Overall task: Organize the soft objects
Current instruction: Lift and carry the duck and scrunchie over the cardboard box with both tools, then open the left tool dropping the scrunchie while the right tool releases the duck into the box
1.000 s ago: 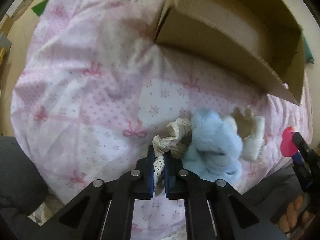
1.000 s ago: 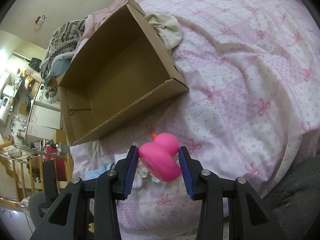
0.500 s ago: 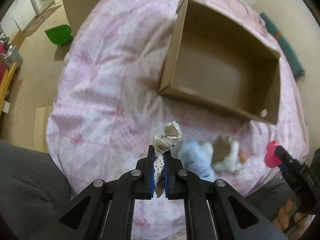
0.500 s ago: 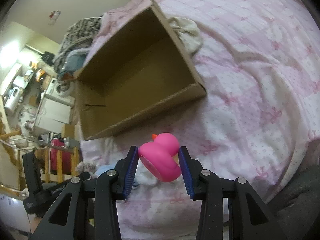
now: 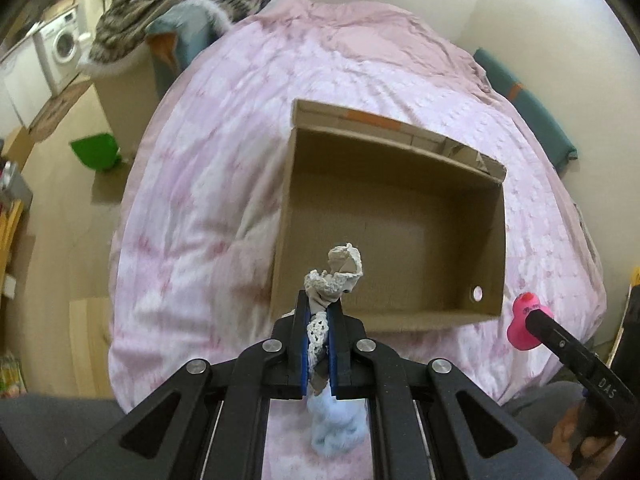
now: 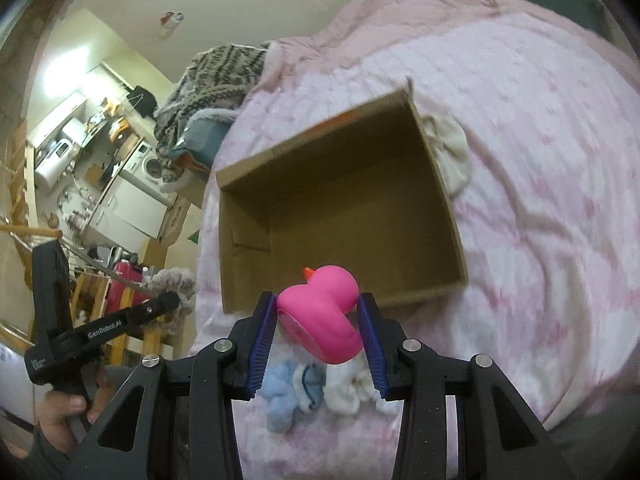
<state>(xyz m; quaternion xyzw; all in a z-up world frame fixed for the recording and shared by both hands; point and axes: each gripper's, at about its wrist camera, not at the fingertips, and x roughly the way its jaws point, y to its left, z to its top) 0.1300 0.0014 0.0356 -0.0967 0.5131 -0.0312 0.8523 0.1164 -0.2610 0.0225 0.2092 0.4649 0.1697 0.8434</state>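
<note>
My left gripper (image 5: pixel 319 312) is shut on a cream lace cloth (image 5: pixel 334 272) and holds it in the air at the near edge of an open, empty cardboard box (image 5: pixel 400 220). My right gripper (image 6: pixel 318 312) is shut on a pink rubber duck (image 6: pixel 322 316) and holds it above the near edge of the same box (image 6: pixel 340 216). The duck also shows at the right of the left wrist view (image 5: pixel 522 322). A light blue plush (image 6: pixel 286 394) and a white plush (image 6: pixel 352 394) lie on the bed below my grippers.
The box stands on a pink patterned bedspread (image 5: pixel 224 184). A cream cloth (image 6: pixel 450 152) lies at the box's far right corner. A striped blanket pile (image 5: pixel 180 12) sits at the bed's far left. A green bin (image 5: pixel 96 154) stands on the floor.
Both grippers have risen and moved toward the box with their loads. The lace cloth came up off the bed and away from the blue plush.
</note>
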